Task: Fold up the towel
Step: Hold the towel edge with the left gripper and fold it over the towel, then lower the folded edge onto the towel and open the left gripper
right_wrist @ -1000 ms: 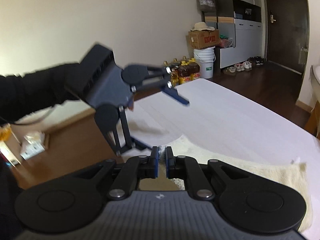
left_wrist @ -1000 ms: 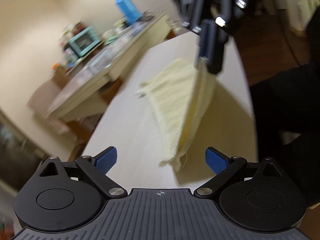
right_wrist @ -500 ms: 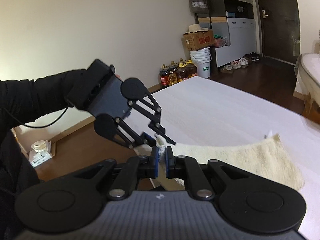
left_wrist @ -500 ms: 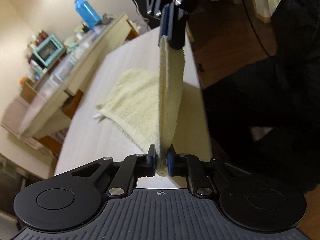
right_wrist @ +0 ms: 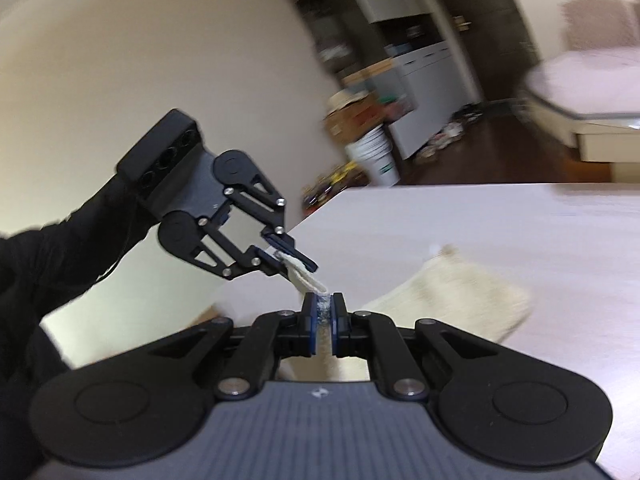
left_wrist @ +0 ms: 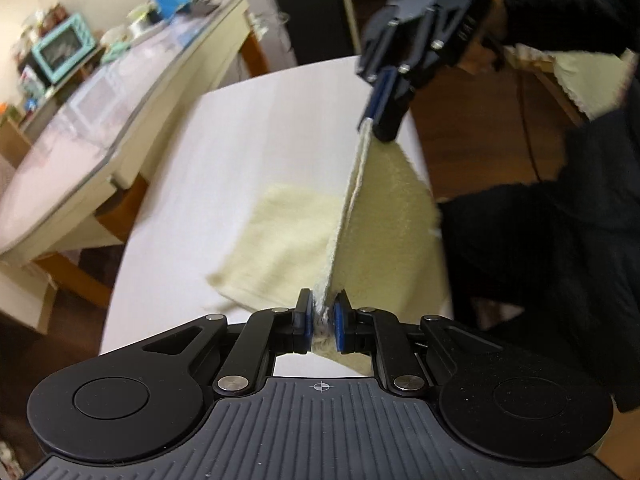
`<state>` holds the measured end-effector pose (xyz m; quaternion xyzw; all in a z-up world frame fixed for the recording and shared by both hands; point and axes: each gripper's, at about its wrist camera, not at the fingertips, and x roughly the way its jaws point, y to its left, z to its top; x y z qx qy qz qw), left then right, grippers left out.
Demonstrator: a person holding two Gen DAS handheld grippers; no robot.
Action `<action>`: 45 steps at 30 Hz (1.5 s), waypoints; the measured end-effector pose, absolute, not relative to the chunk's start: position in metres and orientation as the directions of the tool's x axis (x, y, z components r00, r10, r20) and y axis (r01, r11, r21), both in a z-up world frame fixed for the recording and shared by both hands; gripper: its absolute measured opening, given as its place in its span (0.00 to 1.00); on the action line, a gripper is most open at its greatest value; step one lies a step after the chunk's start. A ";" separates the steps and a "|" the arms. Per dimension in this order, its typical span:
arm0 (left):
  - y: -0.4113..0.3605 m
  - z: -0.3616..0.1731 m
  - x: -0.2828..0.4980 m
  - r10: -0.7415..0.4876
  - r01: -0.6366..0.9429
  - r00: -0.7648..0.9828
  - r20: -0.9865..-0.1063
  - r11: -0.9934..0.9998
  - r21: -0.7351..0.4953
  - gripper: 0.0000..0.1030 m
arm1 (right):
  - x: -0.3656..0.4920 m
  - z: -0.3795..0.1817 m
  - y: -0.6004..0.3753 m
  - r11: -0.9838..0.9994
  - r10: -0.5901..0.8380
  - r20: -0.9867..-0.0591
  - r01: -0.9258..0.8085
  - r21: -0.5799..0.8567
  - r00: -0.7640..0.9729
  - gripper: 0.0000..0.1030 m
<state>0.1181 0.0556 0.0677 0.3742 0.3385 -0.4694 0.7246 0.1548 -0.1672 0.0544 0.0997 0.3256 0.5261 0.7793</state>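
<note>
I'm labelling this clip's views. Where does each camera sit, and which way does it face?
Left wrist: on the left gripper, facing along the towel edge to the right gripper, with a black sleeve and the white table beyond.
Right wrist: on the right gripper, facing the left gripper, its black sleeve and the room.
Shared: both grippers pinching one lifted towel edge, and the table.

Cream walls [right_wrist: 120,40], dark wood floor [left_wrist: 472,120], cluttered sideboard [left_wrist: 120,92].

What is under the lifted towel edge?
Under the raised edge of the towel, the rest of it lies on the white table. The table below that part is covered.
</note>
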 end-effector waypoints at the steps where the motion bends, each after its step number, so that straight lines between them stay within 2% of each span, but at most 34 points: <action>1: 0.050 0.067 0.134 -0.414 0.932 0.328 -0.849 0.286 0.221 0.11 | 0.166 0.051 -0.171 0.442 0.881 -0.402 -0.740 0.507 0.251 0.07; 7: 0.025 0.046 0.198 -0.351 0.927 0.305 -0.885 0.321 0.193 0.12 | 0.222 0.017 -0.178 0.531 0.836 -0.457 -0.655 0.538 0.303 0.06; 10: 0.018 0.033 0.214 -0.329 0.927 0.292 -0.898 0.328 0.181 0.17 | 0.241 -0.001 -0.179 0.565 0.815 -0.487 -0.615 0.550 0.313 0.06; 15: 0.016 0.014 0.231 -0.308 0.918 0.294 -0.905 0.354 0.178 0.38 | 0.248 -0.021 -0.177 0.607 0.782 -0.533 -0.589 0.534 0.323 0.07; 18: 0.022 0.012 0.236 -0.317 0.901 0.315 -0.894 0.396 0.177 0.52 | 0.243 -0.025 -0.187 0.618 0.773 -0.537 -0.590 0.519 0.338 0.17; 20: 0.028 0.014 0.237 -0.331 0.888 0.328 -0.885 0.427 0.170 0.54 | 0.239 -0.021 -0.192 0.624 0.771 -0.527 -0.590 0.512 0.358 0.18; 21: 0.030 0.016 0.238 -0.339 0.880 0.340 -0.877 0.443 0.170 0.59 | 0.237 -0.019 -0.195 0.627 0.770 -0.520 -0.589 0.509 0.370 0.18; 23: 0.035 0.017 0.239 -0.349 0.863 0.366 -0.863 0.474 0.175 0.63 | 0.225 -0.012 -0.203 0.629 0.770 -0.509 -0.593 0.502 0.385 0.18; 32: 0.033 0.004 0.246 -0.340 0.834 0.408 -0.847 0.516 0.195 0.67 | 0.192 -0.005 -0.192 0.656 0.720 -0.558 -0.667 0.353 0.413 0.22; 34: 0.038 0.012 0.243 -0.360 0.825 0.415 -0.835 0.536 0.179 0.67 | 0.185 0.001 -0.194 0.661 0.714 -0.552 -0.675 0.327 0.432 0.27; 35: 0.042 0.017 0.240 -0.366 0.820 0.419 -0.831 0.545 0.174 0.69 | 0.180 0.004 -0.194 0.664 0.711 -0.548 -0.679 0.314 0.441 0.32; 36: 0.046 0.022 0.235 -0.373 0.814 0.428 -0.824 0.555 0.172 0.75 | 0.176 0.008 -0.196 0.666 0.708 -0.543 -0.683 0.301 0.451 0.35; 38: 0.057 0.032 0.225 -0.378 0.793 0.460 -0.803 0.582 0.180 0.77 | 0.159 0.016 -0.198 0.670 0.698 -0.540 -0.695 0.261 0.470 0.37; 45: 0.086 0.040 0.159 -0.379 0.744 0.506 -0.775 0.646 0.169 0.78 | 0.105 0.024 -0.185 0.612 0.684 -0.593 -0.777 0.149 0.425 0.36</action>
